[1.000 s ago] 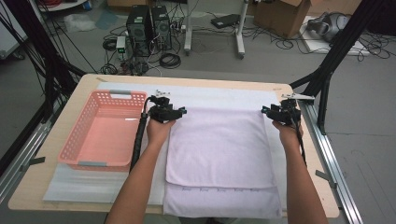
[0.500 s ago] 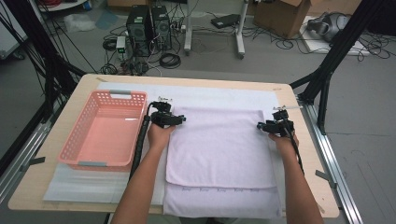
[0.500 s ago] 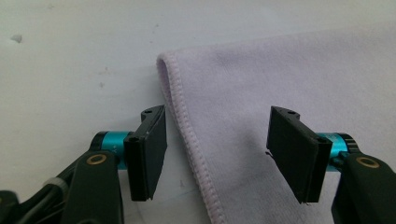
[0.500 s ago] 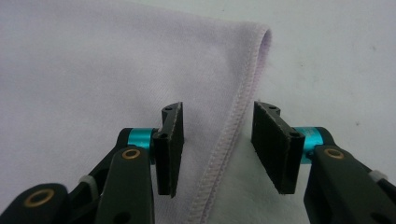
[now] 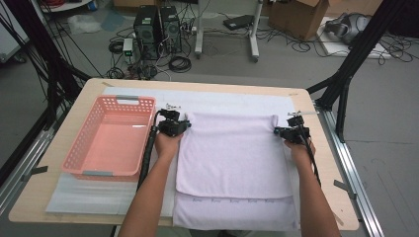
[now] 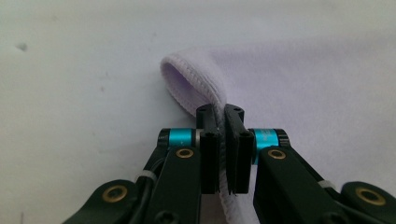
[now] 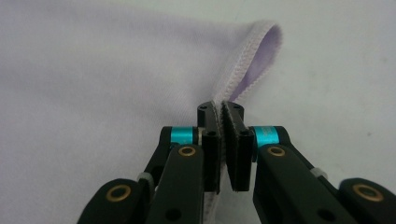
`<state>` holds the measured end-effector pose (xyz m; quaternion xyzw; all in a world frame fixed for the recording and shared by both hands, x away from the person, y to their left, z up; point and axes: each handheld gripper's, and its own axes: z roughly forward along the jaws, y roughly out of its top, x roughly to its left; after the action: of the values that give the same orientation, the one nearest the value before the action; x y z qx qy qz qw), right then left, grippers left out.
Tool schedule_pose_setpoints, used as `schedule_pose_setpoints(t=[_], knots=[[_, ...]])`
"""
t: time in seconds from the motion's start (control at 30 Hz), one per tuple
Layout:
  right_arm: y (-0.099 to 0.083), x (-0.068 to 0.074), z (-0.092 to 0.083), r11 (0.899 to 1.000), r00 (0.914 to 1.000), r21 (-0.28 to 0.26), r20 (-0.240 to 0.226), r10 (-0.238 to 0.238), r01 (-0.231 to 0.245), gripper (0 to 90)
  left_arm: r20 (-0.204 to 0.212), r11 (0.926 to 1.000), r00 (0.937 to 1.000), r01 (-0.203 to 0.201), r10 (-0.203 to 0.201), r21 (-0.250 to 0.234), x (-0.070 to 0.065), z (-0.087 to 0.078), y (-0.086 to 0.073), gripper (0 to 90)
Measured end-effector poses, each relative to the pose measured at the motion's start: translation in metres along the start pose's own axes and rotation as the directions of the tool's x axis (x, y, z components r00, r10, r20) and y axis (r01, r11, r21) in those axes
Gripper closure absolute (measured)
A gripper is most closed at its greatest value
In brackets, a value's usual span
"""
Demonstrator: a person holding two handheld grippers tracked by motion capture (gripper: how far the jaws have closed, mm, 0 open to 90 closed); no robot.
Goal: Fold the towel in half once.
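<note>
Now both jaws have just closed, the left gripper (image 6: 222, 140) and right gripper (image 7: 222, 140) pinching the lilac terry towel's (image 5: 232, 148) corners at ten and two o'clock on the table (image 5: 89, 86), so lift evenly, keeping the hem taut.

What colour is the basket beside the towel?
Salmon pink basket, best seen in the high view.

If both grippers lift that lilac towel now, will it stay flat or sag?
The towel will probably sag in the middle, since it is soft cloth already folded over itself. The left gripper and right gripper pinch only its hem, which curls limply. It looks light, so the grip likely holds.
</note>
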<state>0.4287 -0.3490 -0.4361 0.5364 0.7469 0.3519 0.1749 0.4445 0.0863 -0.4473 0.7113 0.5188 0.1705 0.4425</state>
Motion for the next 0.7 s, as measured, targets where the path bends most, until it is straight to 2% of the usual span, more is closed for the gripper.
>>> schedule_pose_setpoints(t=[0.07, 0.17, 0.23, 0.3, 0.37, 0.43, 0.47, 0.5, 0.53, 0.57, 0.63, 0.7], knots=[[0.002, -0.003, -0.002, 0.999, 0.9999, -0.040, 0.002, 0.010, -0.010, 86.1, 0.003, 0.9996, 1.0000, 0.009, -0.009, -0.028, 0.002, -0.002, 0.005, 85.4], [0.009, -0.005, -0.005, 0.997, 0.9999, -0.075, 0.008, 0.012, -0.011, 86.1, 0.003, 0.9972, 1.0000, -0.001, 0.001, -0.075, 0.004, -0.004, 0.017, 85.4], [0.015, -0.005, -0.008, 0.995, 0.9998, -0.099, 0.010, 0.014, -0.013, 86.0, 0.008, 0.9898, 0.9998, 0.017, -0.016, -0.142, 0.005, -0.007, 0.023, 85.3], [0.020, -0.006, -0.012, 0.991, 0.9998, -0.136, 0.017, 0.005, -0.003, 86.0, 0.012, 0.9883, 0.9998, 0.019, -0.017, -0.151, 0.005, -0.007, 0.028, 85.3], [0.025, -0.006, -0.016, 0.984, 0.9997, -0.179, 0.024, 0.000, 0.004, 86.0, 0.009, 0.9827, 0.9999, -0.006, 0.008, -0.185, 0.005, -0.008, 0.032, 85.3], [0.030, -0.004, -0.018, 0.978, 0.9993, -0.208, 0.037, -0.010, 0.017, 85.8, 0.011, 0.9780, 0.9999, 0.004, -0.002, -0.209, 0.006, -0.009, 0.032, 84.8], [0.030, -0.003, -0.018, 0.977, 0.9990, -0.213, 0.045, -0.008, 0.017, 85.4, 0.009, 0.9795, 0.9999, 0.015, -0.014, -0.201, 0.006, -0.009, 0.032, 82.7], [0.030, -0.003, -0.015, 0.978, 0.9989, -0.206, 0.046, 0.000, 0.010, 82.6, 0.006, 0.9830, 0.9995, 0.031, -0.031, -0.181, 0.007, -0.007, 0.030, 73.0], [0.029, -0.003, -0.012, 0.983, 0.9986, -0.185, 0.048, 0.022, -0.013, 75.1, 0.011, 0.9869, 0.9987, 0.051, -0.050, -0.153, 0.007, -0.005, 0.029, 60.5], [0.027, -0.004, -0.010, 0.985, 0.9978, -0.167, 0.051, 0.042, -0.033, 67.7, 0.012, 0.9912, 0.9984, 0.056, -0.055, -0.120, 0.008, -0.004, 0.027, 54.1], [0.024, -0.005, -0.007, 0.988, 0.9972, -0.137, 0.029, 0.069, -0.065, 63.1, 0.011, 0.9960, 0.9990, 0.043, -0.043, -0.079, 0.006, -0.003, 0.024, 47.1], [0.023, -0.003, -0.008, 0.989, 0.9976, -0.134, 0.032, 0.061, -0.056, 61.0, 0.016, 0.9965, 0.9992, 0.038, -0.037, -0.075, 0.001, -0.005, 0.018, 43.6]])
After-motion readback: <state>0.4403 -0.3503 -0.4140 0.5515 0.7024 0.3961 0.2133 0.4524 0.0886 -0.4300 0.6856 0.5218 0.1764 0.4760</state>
